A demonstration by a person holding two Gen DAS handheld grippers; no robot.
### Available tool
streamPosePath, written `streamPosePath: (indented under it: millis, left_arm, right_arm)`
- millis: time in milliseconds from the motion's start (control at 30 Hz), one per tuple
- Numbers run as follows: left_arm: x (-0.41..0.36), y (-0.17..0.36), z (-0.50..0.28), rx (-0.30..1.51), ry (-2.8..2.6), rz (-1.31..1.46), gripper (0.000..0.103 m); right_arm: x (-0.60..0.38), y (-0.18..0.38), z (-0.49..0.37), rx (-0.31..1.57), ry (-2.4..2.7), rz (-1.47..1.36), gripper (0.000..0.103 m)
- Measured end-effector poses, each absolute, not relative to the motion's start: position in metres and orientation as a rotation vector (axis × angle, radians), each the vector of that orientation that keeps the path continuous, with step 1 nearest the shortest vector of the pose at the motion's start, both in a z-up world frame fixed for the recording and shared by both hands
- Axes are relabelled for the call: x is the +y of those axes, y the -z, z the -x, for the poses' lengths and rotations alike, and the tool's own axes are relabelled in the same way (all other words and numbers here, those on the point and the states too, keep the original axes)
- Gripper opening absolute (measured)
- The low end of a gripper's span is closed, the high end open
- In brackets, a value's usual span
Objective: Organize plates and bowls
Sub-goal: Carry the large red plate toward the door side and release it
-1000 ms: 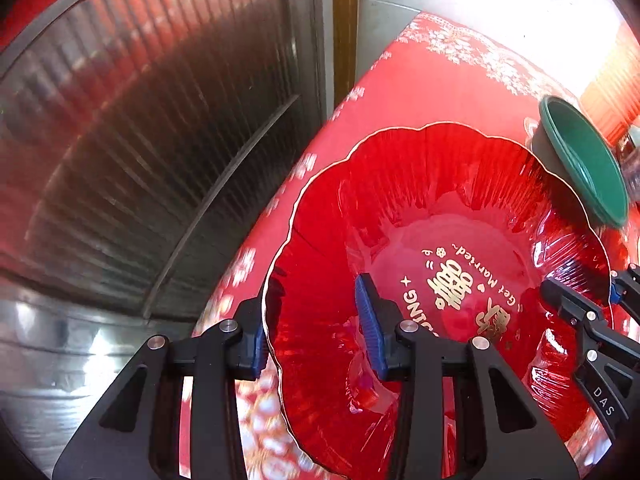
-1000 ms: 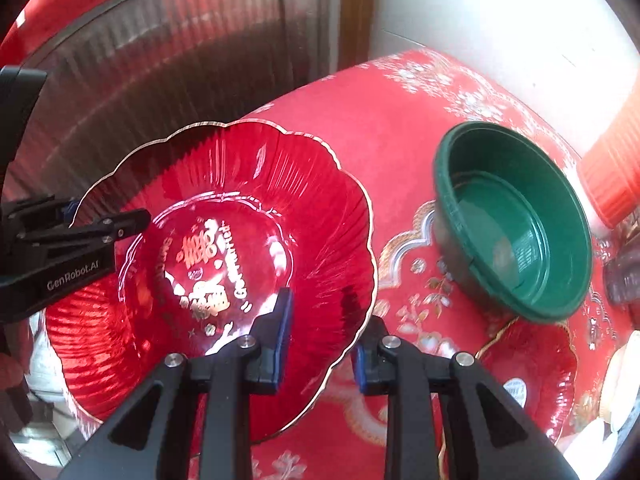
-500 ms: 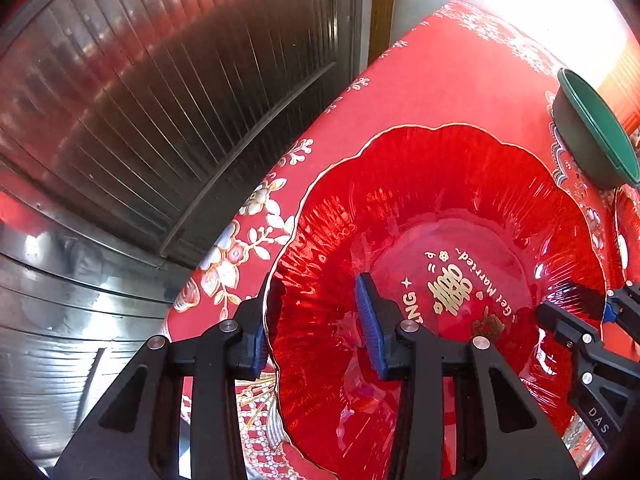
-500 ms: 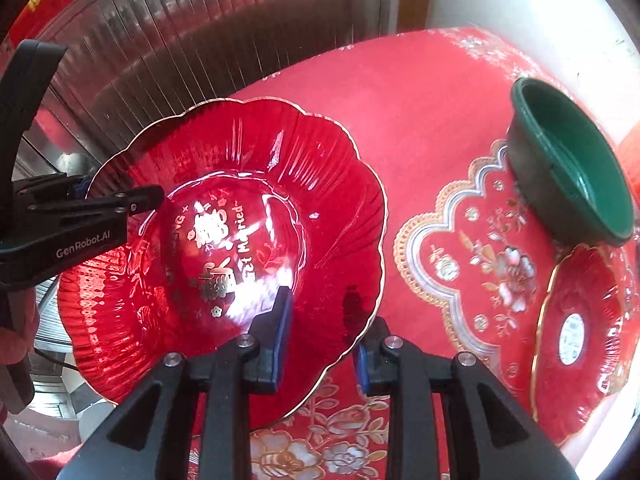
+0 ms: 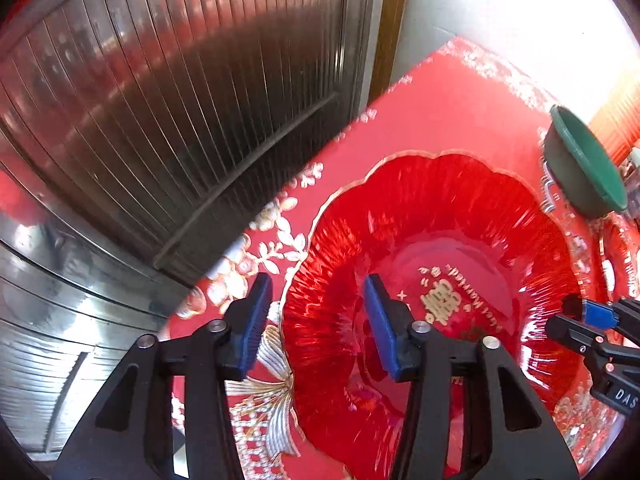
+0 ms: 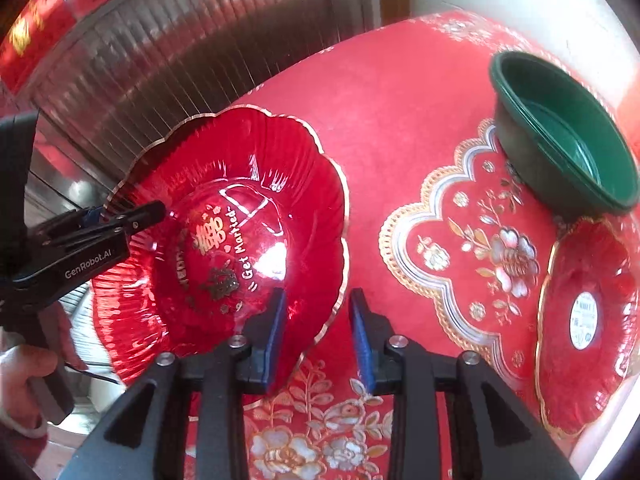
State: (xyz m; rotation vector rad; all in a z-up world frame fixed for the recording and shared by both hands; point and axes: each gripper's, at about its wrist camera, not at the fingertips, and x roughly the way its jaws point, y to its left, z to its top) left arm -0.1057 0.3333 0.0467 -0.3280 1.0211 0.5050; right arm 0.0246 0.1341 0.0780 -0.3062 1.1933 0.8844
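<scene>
A large red scalloped plate [image 5: 460,240] with gold lettering rests on the red tablecloth; it also shows in the right wrist view [image 6: 224,240]. My left gripper [image 5: 316,320] is open, its jaws straddling the plate's left rim without touching. My right gripper [image 6: 316,332] is open, its jaws straddling the plate's right rim; it shows at the right of the left wrist view [image 5: 576,320]. A green bowl [image 6: 568,136] stands at the far right, also seen in the left wrist view [image 5: 584,164]. A smaller red plate [image 6: 588,320] lies in front of the bowl.
The table with the red floral cloth [image 6: 400,128] ends at its left edge by a ribbed metal shutter door [image 5: 160,120]. A white wall [image 5: 500,12] stands behind the table. An orange ribbed object [image 5: 620,116] stands beyond the bowl.
Both grippers have opened and let go of the large red plate, which now rests lower on the cloth. Both grippers have drawn back slightly from its rim.
</scene>
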Motion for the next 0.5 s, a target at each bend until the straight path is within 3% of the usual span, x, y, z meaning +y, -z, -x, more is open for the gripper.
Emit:
streamPosePath:
  millis: [33,67,367,500]
  left_arm:
    - [0.333,-0.050,0.108,1.016,-0.497,0.332,0.077]
    - [0.332,-0.057,0.111,1.008,-0.479,0.341,0.082]
    - [0.275,-0.115,0.093,0.957,-0.376,0.260,0.082]
    - [0.239,-0.126,0.070,0.955,-0.279,0.243,0.082]
  right_arm:
    - [0.130,-0.080,-0.026,1.192,-0.884,0.295,0.039]
    - [0.126,-0.083,-0.027,1.190,-0.887,0.279,0.039]
    - [0.073,-0.105,-0.049,1.177,-0.852,0.161,0.041]
    - [0.035,-0.116,-0.066,1.151,-0.779,0.113,0.053]
